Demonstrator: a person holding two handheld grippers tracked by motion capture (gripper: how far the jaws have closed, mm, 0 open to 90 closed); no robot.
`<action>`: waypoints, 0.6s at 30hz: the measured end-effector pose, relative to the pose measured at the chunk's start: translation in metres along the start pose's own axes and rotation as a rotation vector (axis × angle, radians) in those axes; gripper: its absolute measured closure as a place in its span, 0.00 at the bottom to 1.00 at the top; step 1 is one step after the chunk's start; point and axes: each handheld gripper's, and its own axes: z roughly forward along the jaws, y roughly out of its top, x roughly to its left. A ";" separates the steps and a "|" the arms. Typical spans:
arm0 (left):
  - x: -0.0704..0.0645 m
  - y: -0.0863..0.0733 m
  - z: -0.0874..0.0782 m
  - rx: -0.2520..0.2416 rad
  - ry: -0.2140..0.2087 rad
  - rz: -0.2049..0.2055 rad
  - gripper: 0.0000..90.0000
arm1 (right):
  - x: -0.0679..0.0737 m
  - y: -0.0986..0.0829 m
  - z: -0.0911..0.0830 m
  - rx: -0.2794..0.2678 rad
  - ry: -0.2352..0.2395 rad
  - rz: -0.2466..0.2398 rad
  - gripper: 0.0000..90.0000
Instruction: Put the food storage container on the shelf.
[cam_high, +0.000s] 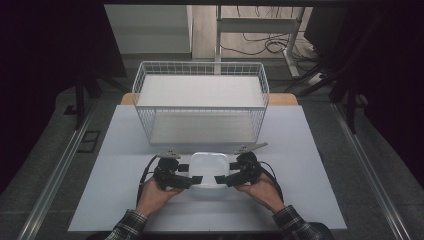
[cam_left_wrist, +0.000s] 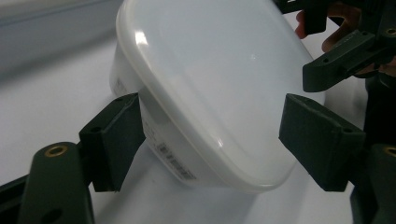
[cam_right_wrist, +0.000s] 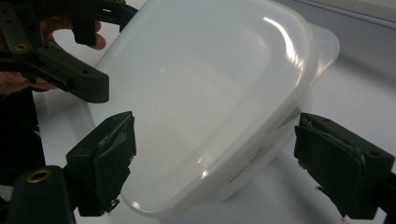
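Claws: 2, left claw (cam_high: 189, 173) and right claw (cam_high: 227, 173) both wide | container (cam_high: 210, 169): 1, apparently untouched | basket (cam_high: 200, 100): 1

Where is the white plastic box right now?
In the high view the white box sits on the table's near middle, between the left gripper and right gripper, before the wire basket.

1. White translucent plastic container with lid (cam_left_wrist: 210, 84): smooth, glossy, catching highlights (printed label stuck on its side).
2. Black plastic left gripper (cam_left_wrist: 205, 140) and right gripper (cam_right_wrist: 215, 158): matt, pads slightly rough and scuffed.
3. White wire-mesh metal basket (cam_high: 200, 67): thin coated wire.
4. Pale matt table sheet (cam_high: 310, 180): smooth.
5. Plaid cloth sleeves (cam_high: 295, 225): soft, woven.
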 end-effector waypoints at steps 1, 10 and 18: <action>-0.002 -0.001 -0.002 0.003 0.007 0.001 0.29 | 0.002 0.000 -0.002 0.003 -0.007 0.001 0.21; -0.011 -0.007 -0.024 -0.019 0.056 -0.002 0.67 | 0.014 -0.009 -0.027 -0.065 -0.065 0.046 0.67; -0.015 -0.008 -0.021 -0.054 0.169 0.009 0.87 | 0.021 -0.012 -0.031 -0.171 -0.150 0.037 0.87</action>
